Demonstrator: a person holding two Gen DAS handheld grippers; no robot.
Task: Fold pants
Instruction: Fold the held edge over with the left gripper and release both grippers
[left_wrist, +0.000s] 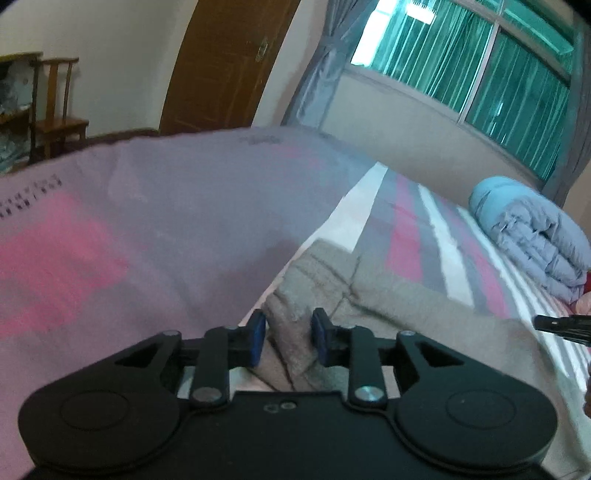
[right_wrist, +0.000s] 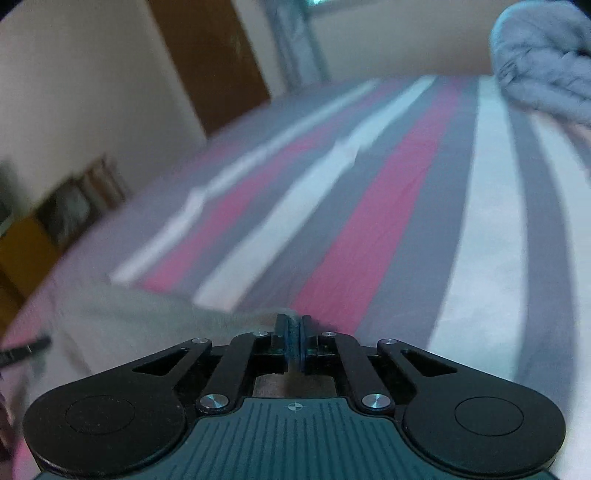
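Left wrist view: the left gripper is seen low over the bed, its blue-padded fingers held apart with a fold of the beige-grey pants lying in the gap; no pinch on the cloth is shown. The pants are spread on the striped bedsheet, running from the gripper toward the right of the frame. A black tip of the right gripper is visible at the right edge, over the same garment. A pale lilac and pink cover is spread on the left half of the bed. A folded blue-grey quilt is placed at the far right, under the barred window. A wooden door, a grey curtain and a wooden chair are noted behind.

Right wrist view, blurred: the right gripper is closed narrowly, a thin edge of the pants clamped between its pads. The garment trails to the left over the bedsheet. The quilt is seen at upper right, the door at upper left.
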